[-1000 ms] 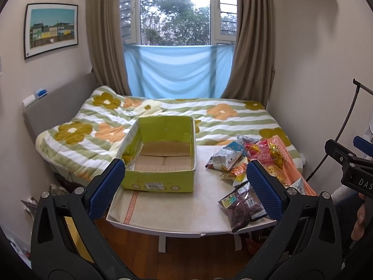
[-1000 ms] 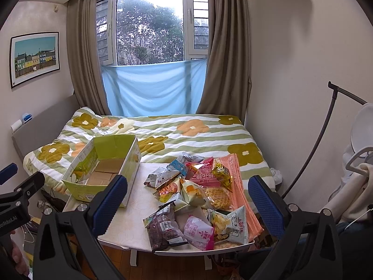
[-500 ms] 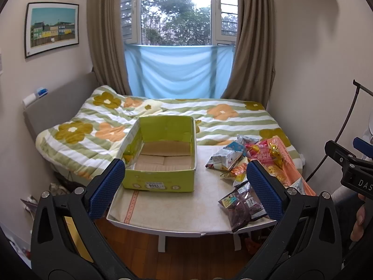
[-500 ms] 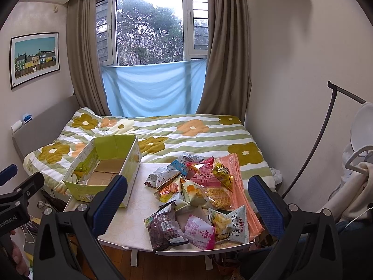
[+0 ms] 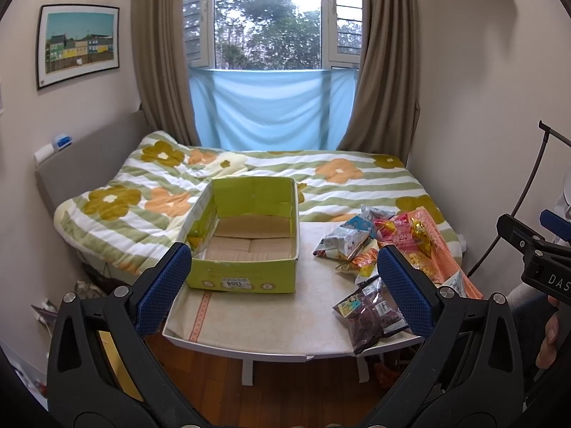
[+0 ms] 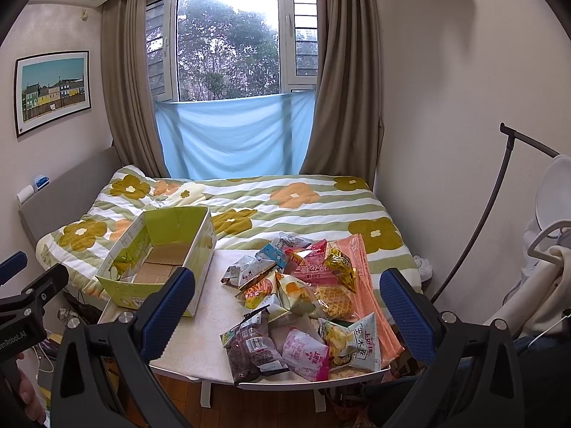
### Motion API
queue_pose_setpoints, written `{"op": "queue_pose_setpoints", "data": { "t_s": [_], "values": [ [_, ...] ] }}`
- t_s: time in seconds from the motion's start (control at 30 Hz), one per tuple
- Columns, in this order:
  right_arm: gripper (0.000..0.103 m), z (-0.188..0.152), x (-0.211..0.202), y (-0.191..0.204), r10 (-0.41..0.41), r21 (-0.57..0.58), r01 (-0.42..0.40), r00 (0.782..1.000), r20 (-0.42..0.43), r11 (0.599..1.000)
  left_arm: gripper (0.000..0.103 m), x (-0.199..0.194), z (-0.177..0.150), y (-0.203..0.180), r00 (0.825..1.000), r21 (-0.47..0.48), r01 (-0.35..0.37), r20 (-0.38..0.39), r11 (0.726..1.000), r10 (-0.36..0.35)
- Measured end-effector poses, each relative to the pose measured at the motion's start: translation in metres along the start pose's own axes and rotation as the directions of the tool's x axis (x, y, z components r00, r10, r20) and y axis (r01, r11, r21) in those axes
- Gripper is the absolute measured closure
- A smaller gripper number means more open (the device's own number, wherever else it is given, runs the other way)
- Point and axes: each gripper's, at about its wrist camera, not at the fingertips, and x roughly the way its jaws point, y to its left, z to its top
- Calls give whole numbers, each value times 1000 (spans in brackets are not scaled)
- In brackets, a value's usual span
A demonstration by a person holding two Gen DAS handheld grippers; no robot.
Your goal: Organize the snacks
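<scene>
Both hand-held grippers, left [image 5: 283, 278] and right [image 6: 287, 301], gape wide, empty, above table [image 5: 264, 317]; box [image 5: 246, 235] beside snacks [image 6: 303, 299].

The green box [image 5: 246, 246] stands open-topped on the left of the table [image 5: 267, 321], its cardboard floor bare, so entry from above is unobstructed. A bare strip of tabletop separates it from the snack pile [image 6: 303, 303], which crowds the table's right half out to the edge. The bed [image 6: 285, 207] abuts the table's far side.
</scene>
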Motion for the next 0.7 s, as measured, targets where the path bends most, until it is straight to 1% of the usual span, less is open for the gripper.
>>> {"op": "queue_pose_setpoints", "data": {
  "t_s": [0.07, 0.13, 0.3, 0.33, 0.37, 0.4, 0.5, 0.57, 0.67, 0.7],
  "values": [
    [0, 0, 0, 0, -2, 0, 2, 1000, 1, 1000, 0, 1, 0, -1, 1000, 0, 3, -5, 1000, -3],
    [0, 0, -1, 0, -7, 5, 7, 1000, -2, 1000, 0, 6, 2, -2, 1000, -1, 11, -28, 1000, -11],
    [0, 0, 7, -3, -20, 27, 21, 999, -37, 999, 0, 29, 0, -5, 992, -6, 67, -105, 998, -67],
    [0, -1, 11, -4, -22, 35, 23, 998, -51, 999, 0, 38, -3, -7, 988, -3, 86, -132, 996, -86],
    [0, -3, 15, -5, -23, 46, 26, 998, -65, 999, 0, 43, -7, -9, 981, -23, 113, -158, 993, -115],
    [0, -6, 19, -6, -24, 59, 29, 997, -77, 998, 0, 50, -10, -11, 979, -17, 129, -159, 992, -130],
    [0, -20, 31, -15, -45, 87, 53, 994, -99, 995, 0, 75, -23, -19, 956, -20, 184, -229, 983, -184],
    [0, -28, 37, -19, -57, 98, 68, 992, -112, 993, 0, 95, -30, -24, 946, 16, 181, -277, 983, -169],
    [0, -41, 52, -31, -67, 123, 85, 987, -143, 989, 0, 123, -41, -39, 915, -33, 223, -338, 974, -221],
    [0, -46, 58, -35, -70, 129, 91, 985, -157, 987, 0, 129, -43, -44, 909, -49, 235, -343, 971, -237]
  ]
}}
